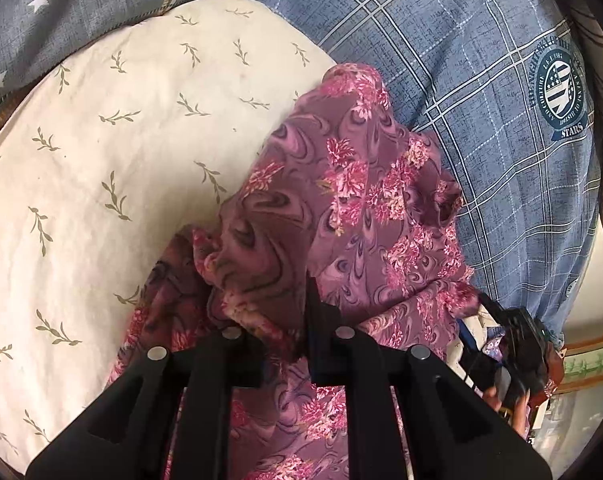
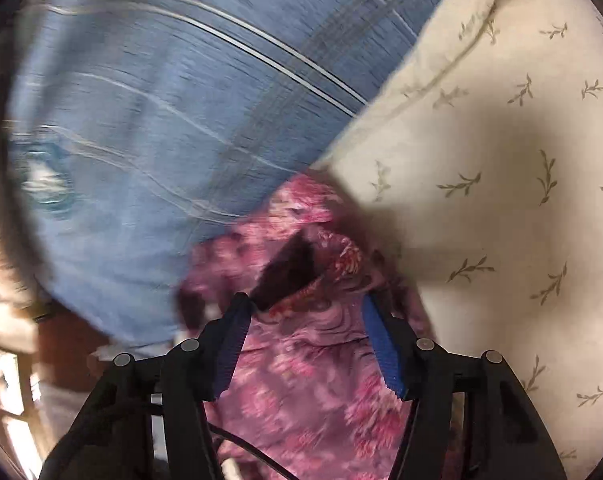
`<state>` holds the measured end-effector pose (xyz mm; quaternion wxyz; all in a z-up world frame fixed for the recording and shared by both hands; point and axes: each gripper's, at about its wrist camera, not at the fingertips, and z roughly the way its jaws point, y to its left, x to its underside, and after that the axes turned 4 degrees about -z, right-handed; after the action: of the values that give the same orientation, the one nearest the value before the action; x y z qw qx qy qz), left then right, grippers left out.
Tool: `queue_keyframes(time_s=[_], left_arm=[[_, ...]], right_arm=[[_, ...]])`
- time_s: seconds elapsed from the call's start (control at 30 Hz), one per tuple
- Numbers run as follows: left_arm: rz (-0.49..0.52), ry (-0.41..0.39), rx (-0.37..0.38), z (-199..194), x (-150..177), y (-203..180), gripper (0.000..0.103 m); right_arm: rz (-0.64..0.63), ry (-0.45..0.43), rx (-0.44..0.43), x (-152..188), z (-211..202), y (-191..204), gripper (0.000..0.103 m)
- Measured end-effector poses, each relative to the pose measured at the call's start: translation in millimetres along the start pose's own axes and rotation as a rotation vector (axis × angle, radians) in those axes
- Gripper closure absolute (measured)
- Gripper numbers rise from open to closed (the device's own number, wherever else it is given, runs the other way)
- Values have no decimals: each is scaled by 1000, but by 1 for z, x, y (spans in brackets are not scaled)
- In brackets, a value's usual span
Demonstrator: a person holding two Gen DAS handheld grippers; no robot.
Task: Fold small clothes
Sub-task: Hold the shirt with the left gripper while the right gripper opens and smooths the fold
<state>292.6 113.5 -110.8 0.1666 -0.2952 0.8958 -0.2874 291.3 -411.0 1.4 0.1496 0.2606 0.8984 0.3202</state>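
Observation:
A small purple garment with pink flowers [image 1: 365, 208] hangs bunched over the cream leaf-print cushion [image 1: 101, 168] and the blue checked bedsheet [image 1: 441, 40]. My left gripper [image 1: 285, 320] is shut on a fold of this garment, which drapes over and hides its fingertips. In the right wrist view the same garment [image 2: 313, 360] lies between my right gripper's blue-padded fingers [image 2: 385, 340]. My right gripper [image 2: 305, 304] stands open around the cloth, the jaws wide apart. The right gripper also shows in the left wrist view [image 1: 513, 352], at the garment's far edge.
A grey star-print cloth [image 1: 41, 20] lies at the back left. A round "STARS" badge [image 1: 561, 88] is printed on the bedsheet. The cushion shows in the right wrist view [image 2: 501, 160] beside the blurred bedsheet [image 2: 161, 100]. Floor and furniture show at the bed's edge [image 1: 589, 360].

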Motion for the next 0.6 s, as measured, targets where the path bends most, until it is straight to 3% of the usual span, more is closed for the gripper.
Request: queue_keyframes(time_s=[0.03, 0.07, 0.13, 0.17, 0.23, 0.27, 0.3, 0.33, 0.4, 0.47, 0.53, 0.6], left_arm=[[-2, -1, 3, 0, -1, 0, 93], [-2, 1, 1, 0, -1, 0, 93], [-5, 2, 10, -2, -2, 1, 93], [-4, 2, 13, -3, -2, 1, 92], [-5, 5, 20, -4, -2, 4, 91], [-3, 4, 21, -4, -3, 5, 91], [0, 3, 21, -4, -3, 6, 91], [1, 5, 20, -3, -3, 6, 90], [2, 1, 18, -3, -2, 6, 90], [14, -5, 6, -4, 0, 4, 90], [18, -9, -2, -4, 1, 3, 89], [13, -8, -5, -3, 1, 3, 89]], right_arm=[[4, 8, -1, -3, 7, 6, 60], [-2, 0, -12, -6, 11, 12, 93], [-71, 19, -60, -14, 14, 30, 98], [-98, -9, -128, -15, 6, 37, 98], [-227, -73, -359, -9, -29, 55, 98], [-278, -84, -419, -2, -44, 55, 98], [-358, -73, -413, 10, -56, 50, 98], [-410, -54, -333, 18, -59, 42, 97], [-457, 18, -85, 30, -47, 15, 92], [-411, 77, 120, 39, -39, -29, 92], [-338, 48, 140, 39, -51, -49, 91], [-256, -32, 36, 36, -74, -52, 90]])
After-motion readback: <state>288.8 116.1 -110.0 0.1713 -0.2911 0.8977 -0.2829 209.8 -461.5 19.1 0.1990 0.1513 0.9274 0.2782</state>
